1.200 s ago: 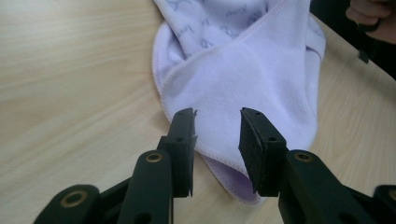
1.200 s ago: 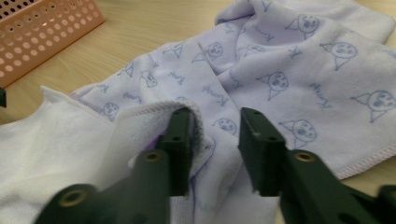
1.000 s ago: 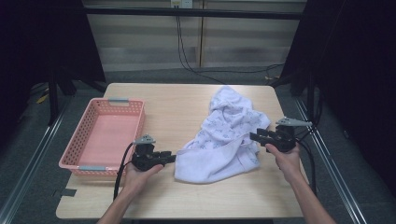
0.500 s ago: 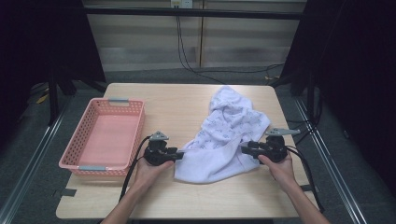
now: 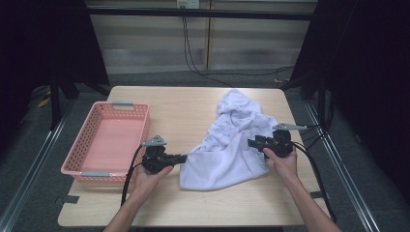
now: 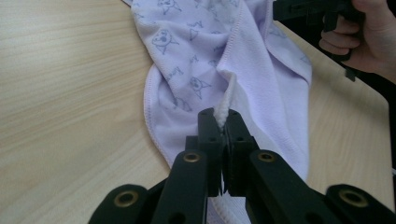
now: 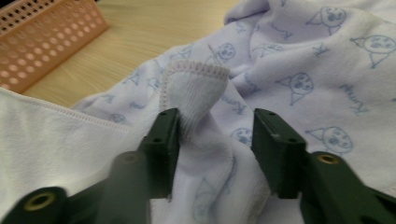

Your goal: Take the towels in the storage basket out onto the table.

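Note:
A pale lilac towel (image 5: 232, 145) printed with small cat faces lies crumpled on the right half of the wooden table (image 5: 183, 106). My left gripper (image 5: 184, 157) is at the towel's near left edge. In the left gripper view its jaws (image 6: 219, 116) are shut on a thin pinched fold of the towel (image 6: 187, 60), having just closed. My right gripper (image 5: 250, 142) is at the towel's right side. In the right gripper view its jaws (image 7: 215, 126) stand apart around a raised stitched corner (image 7: 194, 88). They have just been closing; the corner touches one pad only.
A pink perforated basket (image 5: 72, 164) stands on the table's left side, its corner (image 7: 42, 37) visible past the towel. Bare wood lies between basket and towel and along the front edge. Cables trail from both grippers. The other hand (image 6: 369, 37) appears beyond the towel.
My left gripper moved right to the towel's left edge and shut on it. My right gripper came in leftward and lower onto the towel's right side.

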{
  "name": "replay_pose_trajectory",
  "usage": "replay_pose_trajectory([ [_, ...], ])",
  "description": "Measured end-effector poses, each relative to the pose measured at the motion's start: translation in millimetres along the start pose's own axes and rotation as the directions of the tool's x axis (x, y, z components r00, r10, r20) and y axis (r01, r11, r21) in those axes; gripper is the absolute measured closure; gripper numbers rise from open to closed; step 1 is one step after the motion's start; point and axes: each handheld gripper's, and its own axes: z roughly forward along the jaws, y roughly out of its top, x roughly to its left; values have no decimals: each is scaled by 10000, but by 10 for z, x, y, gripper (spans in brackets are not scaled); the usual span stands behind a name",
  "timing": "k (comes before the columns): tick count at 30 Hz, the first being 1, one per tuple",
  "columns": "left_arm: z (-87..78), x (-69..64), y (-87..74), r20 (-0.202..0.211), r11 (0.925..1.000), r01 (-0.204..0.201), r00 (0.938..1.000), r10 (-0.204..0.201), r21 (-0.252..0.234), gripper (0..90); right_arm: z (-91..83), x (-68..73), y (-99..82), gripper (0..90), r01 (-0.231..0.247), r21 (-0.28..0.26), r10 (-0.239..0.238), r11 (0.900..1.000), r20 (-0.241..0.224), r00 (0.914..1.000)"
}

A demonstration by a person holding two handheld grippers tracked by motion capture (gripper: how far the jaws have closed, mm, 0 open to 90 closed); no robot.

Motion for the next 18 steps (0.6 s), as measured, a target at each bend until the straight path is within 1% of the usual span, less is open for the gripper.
replay_pose_trajectory([
  [1, 0, 0, 0, 0, 10000, 0, 10000, 0, 0, 879, 0, 0, 0, 600, 0, 0, 0, 10000, 0, 10000],
  [2, -14, -6, -11, -13, 10000, 73, 10000, -73, 34, 879, -59, 65, 12, 632, 19, -313, -33, 9995, -455, 9990],
  [3, -30, -18, -26, 9, 9999, 27, 10000, -27, 128, 879, -75, 96, 26, 640, 104, -419, -131, 9991, -657, 9978],
  [4, -36, -29, -30, 44, 9999, -25, 10000, 24, 146, 879, -84, 125, 39, 638, 154, -443, -188, 9989, -773, 9968],
  [5, -36, -29, -30, 44, 9999, -25, 10000, 24, 146, 879, -84, 125, 39, 638, 154, -443, -188, 9989, -773, 9968],
  [6, -57, -48, -35, 69, 9997, -118, 9999, 116, 203, 879, -80, 145, 50, 633, 184, -414, -218, 9990, -845, 9962],
  [7, -68, -56, -38, 38, 9998, -78, 10000, 78, 172, 879, -53, 168, 67, 631, 288, -312, -319, 9991, -1023, 9942],
  [8, -81, -62, -43, 58, 9999, -94, 9999, 94, 100, 878, -29, 171, 73, 632, 317, -299, -346, 9991, -1042, 9940],
  [9, -105, -67, -51, 36, 9999, -117, 9999, 117, 16, 878, 60, 163, 84, 624, 281, -87, -289, 9996, -1201, 9923],
  [10, -105, -67, -51, 36, 9999, -117, 9999, 117, 16, 877, 60, 163, 84, 624, 281, -87, -289, 9996, -1201, 9923],
  [11, -107, -59, -53, 32, 9999, -129, 9999, 130, -44, 877, 108, 144, 84, 624, 229, -97, -239, 9997, -1227, 9922],
  [12, -107, -45, -52, -36, 10000, -52, 10000, 52, -69, 876, 241, 62, 77, 620, -129, 96, 141, 9999, -1352, 9907],
  [13, -107, -45, -52, -36, 10000, -52, 10000, 52, -69, 876, 241, 62, 77, 620, -129, 96, 141, 9999, -1352, 9907],
  [14, -110, -51, -49, 38, 9999, 25, 10000, -25, -142, 876, 287, 40, 70, 620, -174, 149, 191, 9997, -1236, 9921],
  [15, -133, -61, -42, 1, 9996, -81, 10000, 81, -254, 875, 392, -7, 51, 634, -161, 375, 199, 9992, -1023, 9946],
  [16, -146, -58, -38, 14, 9995, -31, 10000, 31, -326, 875, 434, -9, 47, 646, -145, 462, 189, 9988, -979, 9950],
  [17, -146, -58, -38, 14, 9995, -31, 10000, 31, -326, 874, 434, -9, 47, 646, -145, 462, 189, 9988, -979, 9950],
  [18, -183, -57, -28, 57, 9988, 19, 10000, -17, -492, 873, 487, 31, 53, 659, 96, 565, -47, 9984, -862, 9963],
])
